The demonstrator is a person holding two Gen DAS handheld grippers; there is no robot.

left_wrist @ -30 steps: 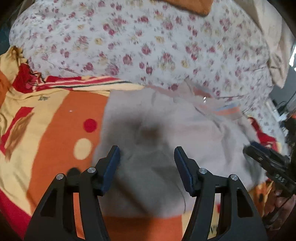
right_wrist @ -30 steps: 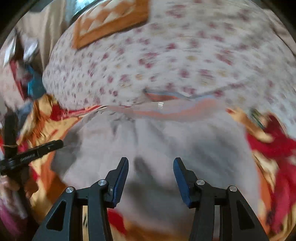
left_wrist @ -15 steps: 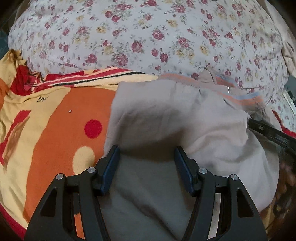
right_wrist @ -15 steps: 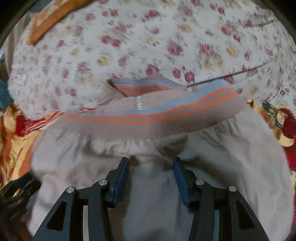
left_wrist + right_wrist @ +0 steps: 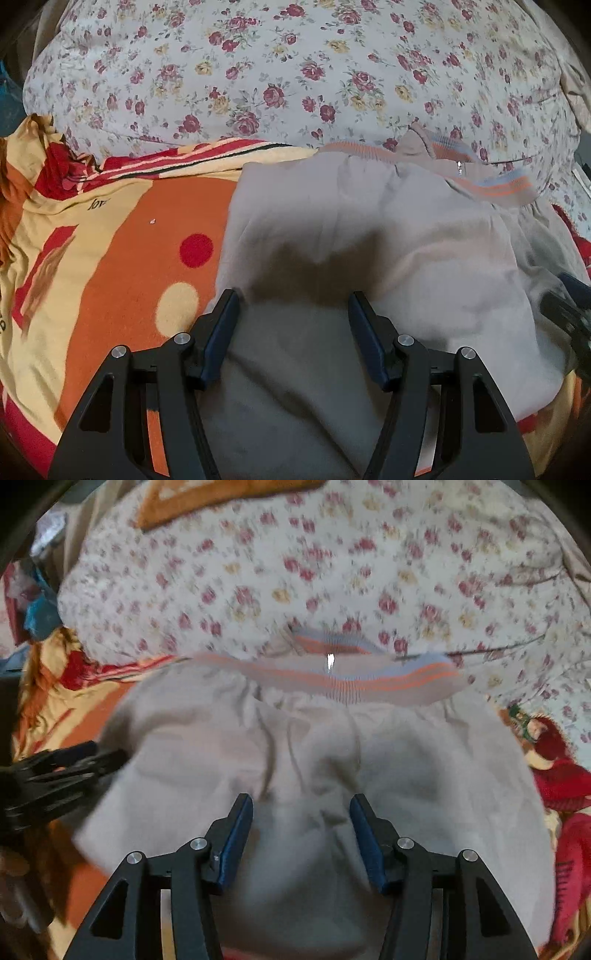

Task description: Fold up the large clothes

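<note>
Lying spread on the orange blanket (image 5: 122,280), the beige jacket (image 5: 369,229), with its striped ribbed hem (image 5: 388,686) toward 12 o'clock against the floral quilt (image 5: 295,66), apparently so the body stays flat for folding. Showing a small metal zip pull (image 5: 330,661) at the hem's middle, suggesting a front-zipped garment lying closed.

Hanging over the left half of the cloth, the left gripper (image 5: 291,314), jaws spread wide with nothing between them, only bare fabric and its own shadow below. Hanging likewise over the wrinkled middle, the right gripper (image 5: 301,812), jaws parted wide and gripping nothing. Impossible to tell whether either set of fingertips is touching the cloth.

Sitting at about 9 o'clock in the right wrist view, the left tool, at the garment's left edge; showing at about 3 o'clock in the left view, the right tool.

Judging by the flat spread and empty tongs, probably choosing grip spots for a fold; puckers near the centre likely needing smoothing first.
</note>
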